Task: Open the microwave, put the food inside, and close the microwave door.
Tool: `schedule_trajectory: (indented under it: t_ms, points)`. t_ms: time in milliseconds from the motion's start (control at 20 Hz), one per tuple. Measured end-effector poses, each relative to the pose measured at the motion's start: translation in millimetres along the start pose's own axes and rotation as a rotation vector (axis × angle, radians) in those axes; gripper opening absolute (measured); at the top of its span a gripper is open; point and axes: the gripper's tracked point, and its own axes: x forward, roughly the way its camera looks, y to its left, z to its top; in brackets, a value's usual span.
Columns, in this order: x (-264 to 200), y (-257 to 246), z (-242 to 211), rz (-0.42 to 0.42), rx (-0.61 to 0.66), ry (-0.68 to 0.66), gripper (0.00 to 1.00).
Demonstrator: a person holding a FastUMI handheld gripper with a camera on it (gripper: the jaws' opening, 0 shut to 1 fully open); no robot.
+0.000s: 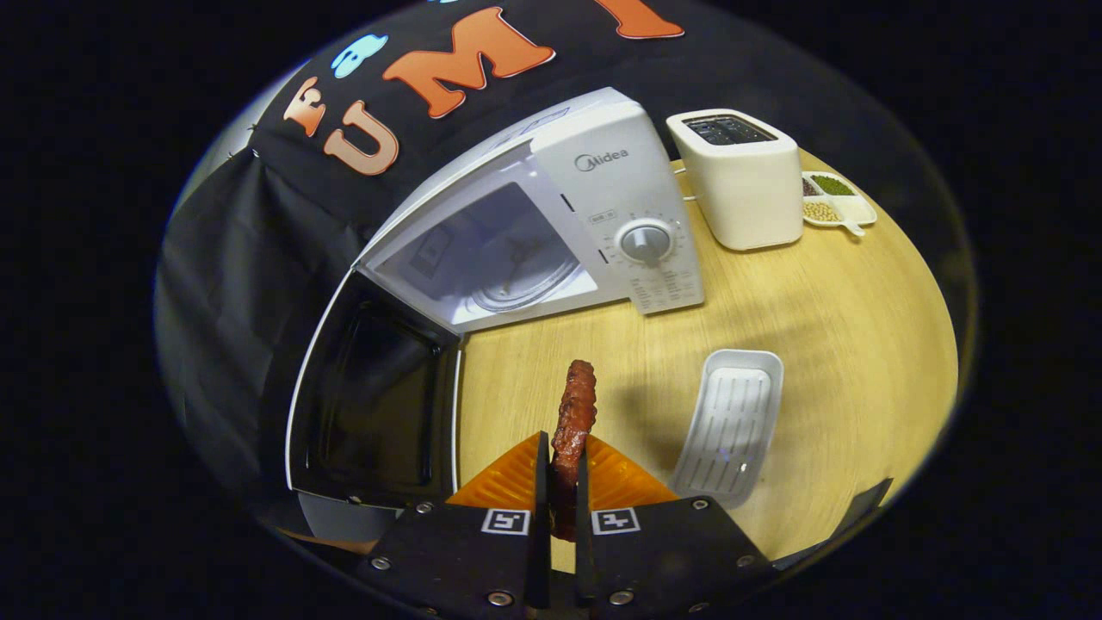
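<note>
- Right, the gripper (561, 482) is clamping a strip of reddish-brown meat (575, 413), both black fingers (541, 482) pressing on its lower part, one from each side.
- That strip, grilled or glazed by the look of it, is standing upright out of the fingers, its free end pointing toward the microwave (594, 207).
- The microwave is sitting toward the back of the wooden table (844, 344), and its door (370, 396) is swinging wide open on the microwave's left side, dark window panel facing us.
- Inside the microwave's cavity the round glass turntable (521, 288) is showing, bare and waiting.
- Beside the microwave's control panel a white toaster (745, 181) is standing, and just past that toaster a divided dish of beans (833, 200) is resting.
- In front of the microwave's control panel a white ribbed tray (732, 422) is lying flat on the wood, with nothing on it.
- Judging by how it is holding its shape, the meat seems light and fairly stiff, though likely greasy and a bit slippery, so the grip low down and across the flat faces looks sensible.
- I'd say squeezing harder risks breaking or denting it; a tilt could let it slide out.
- By my reckoning the door step is done, and the food is going in next, with the closing yet to come.
</note>
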Motion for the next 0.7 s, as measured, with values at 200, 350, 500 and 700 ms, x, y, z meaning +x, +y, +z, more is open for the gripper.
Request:
schedule_trajectory:
  t_ms: [200, 350, 500, 700]
  points:
    - [30, 42, 13, 0.052, 0.061, -0.064, 0.12]
    - [53, 68, 26, 0.083, 0.095, -0.120, 0.12]
    - [72, 88, 40, 0.102, 0.140, -0.175, 0.11]
    - [98, 109, 54, 0.126, 0.198, -0.229, 0.11]
